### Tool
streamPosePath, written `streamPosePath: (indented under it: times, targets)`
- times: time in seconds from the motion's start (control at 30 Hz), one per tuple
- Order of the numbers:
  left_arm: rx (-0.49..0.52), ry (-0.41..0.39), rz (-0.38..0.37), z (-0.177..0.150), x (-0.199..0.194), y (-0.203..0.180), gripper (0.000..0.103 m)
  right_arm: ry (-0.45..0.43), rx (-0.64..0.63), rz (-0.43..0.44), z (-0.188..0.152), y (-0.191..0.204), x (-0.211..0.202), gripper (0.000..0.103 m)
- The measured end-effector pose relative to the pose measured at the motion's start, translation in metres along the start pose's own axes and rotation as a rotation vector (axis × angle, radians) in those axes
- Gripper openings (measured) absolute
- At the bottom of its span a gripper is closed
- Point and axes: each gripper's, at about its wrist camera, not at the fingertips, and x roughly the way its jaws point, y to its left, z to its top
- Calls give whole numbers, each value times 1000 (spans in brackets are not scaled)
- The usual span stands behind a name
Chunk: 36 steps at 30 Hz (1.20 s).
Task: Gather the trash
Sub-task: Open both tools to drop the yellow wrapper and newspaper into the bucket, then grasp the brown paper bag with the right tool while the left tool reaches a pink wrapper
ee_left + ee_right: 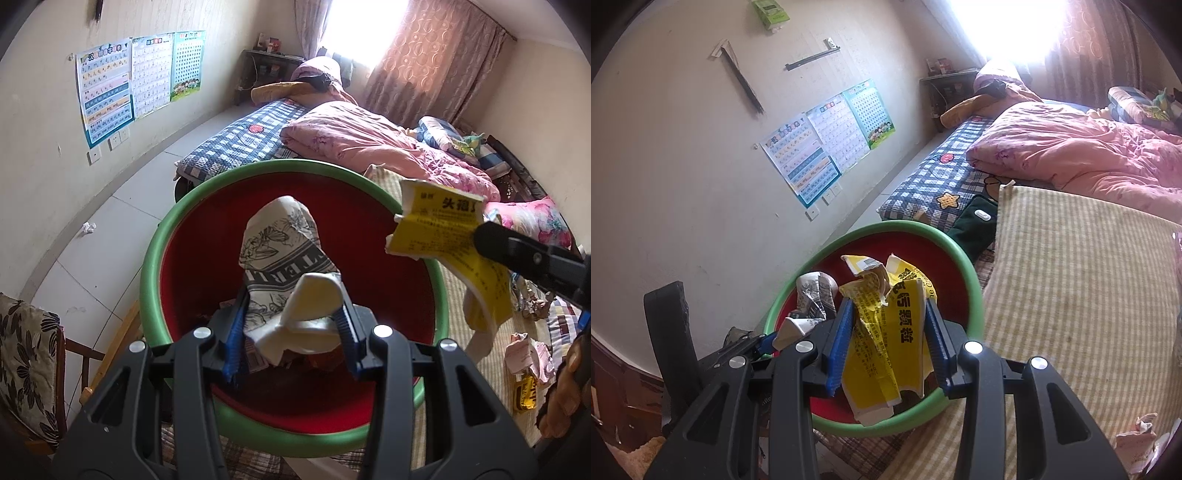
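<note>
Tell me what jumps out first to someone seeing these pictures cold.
The red basin with a green rim sits at the bed's edge. Over it, the left hand-held gripper is shut on a crumpled black-and-white printed wrapper, and the right hand-held gripper is shut on a torn yellow packet.

1. Left gripper [291, 325]: matte black plastic frame, slotted arms, four round silver screw heads.
2. Its fingers [236, 332] carried ribbed blue pads.
3. Right gripper [890, 332]: same black build, silver screws, ribbed blue pads.
4. Bare skin of right hand [569, 391] showed at frame edge.
</note>
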Motion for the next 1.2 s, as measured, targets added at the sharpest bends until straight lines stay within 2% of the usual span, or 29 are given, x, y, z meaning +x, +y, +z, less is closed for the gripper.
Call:
streamPosePath:
  times: [0.33,0.4,0.47,0.53,0.9,1.2]
  targets:
    - [-6,5,1,1,1,-3,42,6,-8,0,0,6,8,39]
    - [-11,4,2,1,1,-3,45,3,-2,2,0,6,8,39]
    - [-15,-6,6,2,-1,-5,59,-2,5,4,1,5,7,40]
    - [-17,-17,9,2,-2,-6,63,-8,13,11,3,3,6,48]
    - [-16,-19,30,-3,-4,-12,64,-37,48,-9,-3,-15,-17,51]
    - [21,-26,18,-10,-8,-51,68,-63,80,-52,-19,-52,-55,55]
